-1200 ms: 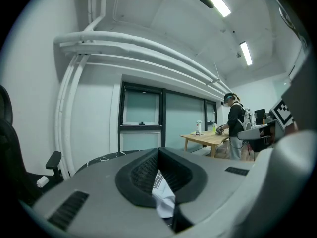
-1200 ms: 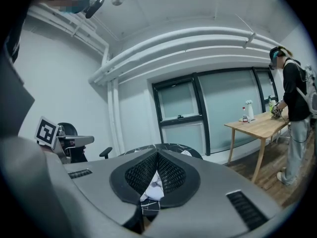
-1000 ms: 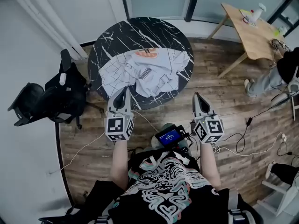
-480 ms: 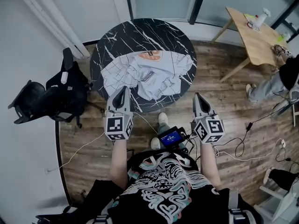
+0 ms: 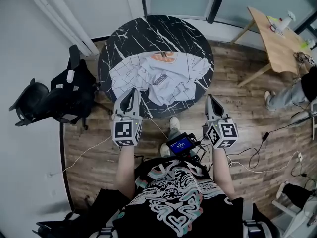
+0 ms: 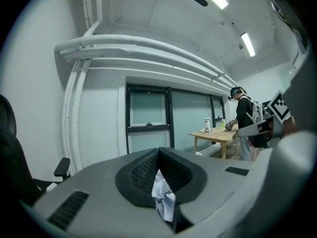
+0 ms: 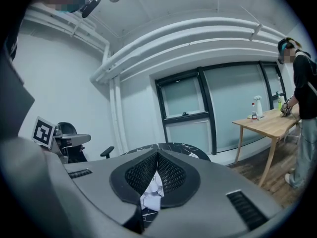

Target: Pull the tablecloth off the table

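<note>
A round black marble table [image 5: 124,43] stands ahead of me in the head view. A crumpled pale grey tablecloth [image 5: 163,81] with an orange patch lies on its near half. My left gripper [image 5: 132,91] hovers at the table's near left edge, just short of the cloth, shut and empty. My right gripper [image 5: 208,97] is off the near right edge, over the floor, also shut and empty. In the left gripper view the closed left gripper [image 6: 158,150] shows a sliver of cloth [image 6: 162,195] beyond it. The right gripper [image 7: 157,153] likewise frames the cloth [image 7: 151,195] and the table [image 7: 173,147].
A black office chair [image 5: 49,100] stands left of the table. A wooden table [image 5: 280,38] with a bottle is at the upper right, with another person [image 5: 297,88] beside it. Cables [image 5: 257,152] run over the wooden floor. A small device with a blue screen [image 5: 179,145] hangs at my chest.
The view has drifted so the table sits slightly further right. A shoe has come into view below the table's near edge. Both grippers stay shut, a little nearer the table.
</note>
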### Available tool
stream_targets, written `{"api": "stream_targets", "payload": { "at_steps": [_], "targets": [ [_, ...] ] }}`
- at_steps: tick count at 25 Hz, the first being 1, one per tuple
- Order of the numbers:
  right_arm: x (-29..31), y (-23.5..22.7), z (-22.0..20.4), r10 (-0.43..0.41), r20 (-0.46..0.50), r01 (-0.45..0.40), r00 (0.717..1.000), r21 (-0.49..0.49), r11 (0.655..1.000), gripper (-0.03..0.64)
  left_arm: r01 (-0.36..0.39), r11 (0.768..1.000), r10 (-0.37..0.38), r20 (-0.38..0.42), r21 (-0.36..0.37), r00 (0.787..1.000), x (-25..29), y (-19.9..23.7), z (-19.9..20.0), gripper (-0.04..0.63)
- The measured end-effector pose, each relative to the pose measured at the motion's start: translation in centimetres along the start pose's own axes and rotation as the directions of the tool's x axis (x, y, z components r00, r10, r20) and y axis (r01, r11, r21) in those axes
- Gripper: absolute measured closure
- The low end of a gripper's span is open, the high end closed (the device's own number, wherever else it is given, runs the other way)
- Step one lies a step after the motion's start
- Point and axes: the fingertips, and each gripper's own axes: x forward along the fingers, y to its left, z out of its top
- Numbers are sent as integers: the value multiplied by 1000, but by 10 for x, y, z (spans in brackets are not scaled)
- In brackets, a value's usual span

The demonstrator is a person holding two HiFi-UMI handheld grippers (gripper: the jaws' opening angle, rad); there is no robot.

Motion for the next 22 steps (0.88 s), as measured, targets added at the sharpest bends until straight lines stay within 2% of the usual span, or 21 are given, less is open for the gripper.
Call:
{"api": "stream_targets", "payload": {
  "at_steps": [3,8,14,19,22],
  "targets": [
    [4,-7,-3,-16,-15,17,1000,13,1000,588,-27,1000,27,-14,-14,1000,3,4,-7,574],
    [7,-13,-13,-8,-47,10,999,37,999,588,-21,999,20,-46,-24,999,9,1,-19,574],
    [23,-10,-26,44,-96,-40,994,46,998,586,-3,1000,2,-58,-22,998,22,-3,-26,558],
    [28,-19,-40,55,-136,-45,989,77,996,581,6,1000,-8,-104,-21,995,29,-11,-45,556],
    [38,-17,-44,90,-161,-74,983,103,992,581,5,1000,-8,-116,-29,993,36,-7,-50,523]
  ]
}}
